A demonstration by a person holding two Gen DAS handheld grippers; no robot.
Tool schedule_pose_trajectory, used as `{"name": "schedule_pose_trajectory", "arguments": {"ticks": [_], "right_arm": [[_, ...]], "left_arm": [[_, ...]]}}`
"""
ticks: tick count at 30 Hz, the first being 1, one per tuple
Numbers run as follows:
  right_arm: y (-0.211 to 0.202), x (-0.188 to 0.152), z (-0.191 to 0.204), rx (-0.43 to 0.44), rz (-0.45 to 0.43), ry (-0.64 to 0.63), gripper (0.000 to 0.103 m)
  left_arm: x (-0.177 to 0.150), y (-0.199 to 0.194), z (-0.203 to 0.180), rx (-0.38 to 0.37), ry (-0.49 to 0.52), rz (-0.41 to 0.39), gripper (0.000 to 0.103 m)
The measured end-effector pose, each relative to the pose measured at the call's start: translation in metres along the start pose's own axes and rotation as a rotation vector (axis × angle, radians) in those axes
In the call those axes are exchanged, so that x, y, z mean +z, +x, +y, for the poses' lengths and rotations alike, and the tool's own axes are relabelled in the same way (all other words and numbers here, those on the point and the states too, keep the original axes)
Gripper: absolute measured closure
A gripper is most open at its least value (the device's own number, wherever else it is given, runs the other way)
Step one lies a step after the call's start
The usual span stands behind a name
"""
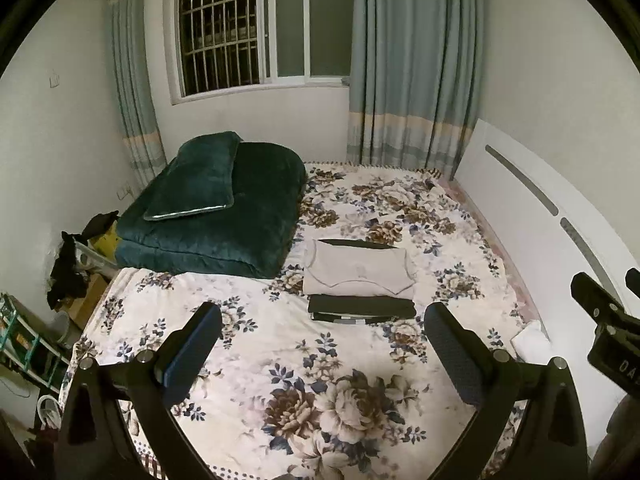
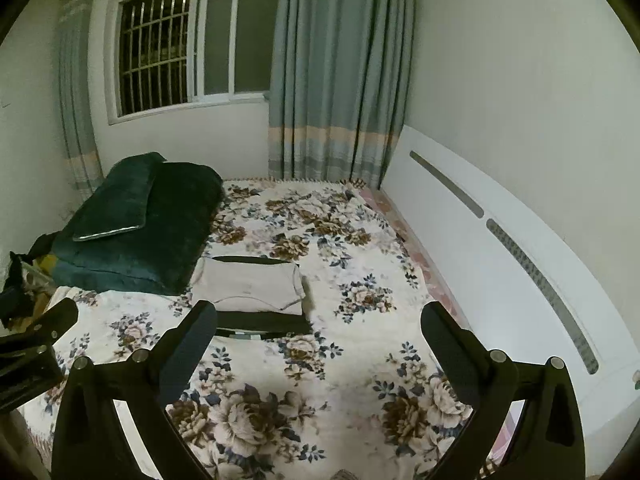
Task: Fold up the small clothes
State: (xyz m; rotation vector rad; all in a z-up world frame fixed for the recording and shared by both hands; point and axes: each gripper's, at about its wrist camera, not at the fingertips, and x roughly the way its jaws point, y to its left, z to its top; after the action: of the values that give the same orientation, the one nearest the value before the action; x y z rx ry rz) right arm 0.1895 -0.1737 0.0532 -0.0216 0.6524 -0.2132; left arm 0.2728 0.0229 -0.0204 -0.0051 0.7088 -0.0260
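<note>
A folded light beige garment (image 1: 360,270) lies on top of folded black clothes (image 1: 362,307) in a small stack in the middle of the floral bed (image 1: 256,344). The stack also shows in the right wrist view: the beige garment (image 2: 250,286) over the black clothes (image 2: 264,322). My left gripper (image 1: 322,320) is open and empty, held above the bed in front of the stack. My right gripper (image 2: 320,320) is open and empty, to the right of the stack. The right gripper's body shows at the left view's right edge (image 1: 608,320).
A folded dark green quilt (image 1: 224,220) with a green pillow (image 1: 200,176) sits at the bed's far left. A white headboard (image 2: 500,248) runs along the right. Curtains (image 1: 404,60) and a barred window (image 1: 224,28) are behind. Clutter and boxes (image 1: 72,272) stand left of the bed.
</note>
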Motion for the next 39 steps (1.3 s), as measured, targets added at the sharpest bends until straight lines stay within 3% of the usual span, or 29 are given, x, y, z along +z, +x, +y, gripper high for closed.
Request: {"name": "schedule_pose_trajectory", "arguments": {"ticks": [11,39], "right_arm": [[-0.031,-0.008,0.000,0.019,-0.020,-0.029,0.000],[-0.026,0.002,-0.011,0.057,-0.014,-0.038,0.000]], "left_arm": [[-0.009,-0.029,-0.005,-0.001,0.010,-0.018,0.000],[-0.007,-0.037,-0.002,0.008,-0.015,-0.012,0.000]]}}
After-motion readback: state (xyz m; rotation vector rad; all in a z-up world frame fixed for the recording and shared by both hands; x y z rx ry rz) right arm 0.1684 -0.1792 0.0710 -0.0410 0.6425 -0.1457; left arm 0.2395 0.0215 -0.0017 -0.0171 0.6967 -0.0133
